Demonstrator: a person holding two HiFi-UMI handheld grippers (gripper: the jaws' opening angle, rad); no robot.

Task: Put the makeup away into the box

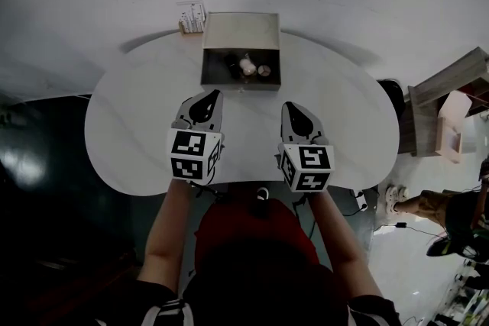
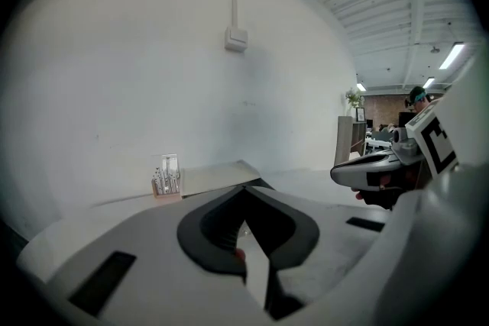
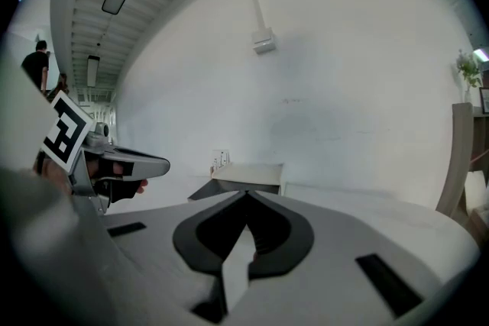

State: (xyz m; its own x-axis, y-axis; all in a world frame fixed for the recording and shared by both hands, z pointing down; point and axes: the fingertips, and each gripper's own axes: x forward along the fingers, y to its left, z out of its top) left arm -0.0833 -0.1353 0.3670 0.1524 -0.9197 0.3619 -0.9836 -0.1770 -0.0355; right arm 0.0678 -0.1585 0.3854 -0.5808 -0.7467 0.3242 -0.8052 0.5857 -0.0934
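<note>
Head view: both grippers are being held shut and empty in front of the box.

In the lower middle of the frame, the left gripper [image 1: 208, 95] and the right gripper [image 1: 293, 107] are being held side by side above the white table [image 1: 130, 126]. The jaws of each are pressed together, and nothing is being gripped. The box [image 1: 241, 30] is sitting open at the upper middle, well apart from both grippers. A few small makeup pieces [image 1: 247, 65] are lying inside it. A little rack of tubes [image 1: 192, 16] is standing just beside the box's upper left corner. No loose makeup is being seen elsewhere, so the putting away looks nearly done. If the rack belongs inside too, one gripper's jaws would need opening and reaching toward the upper left.
</note>
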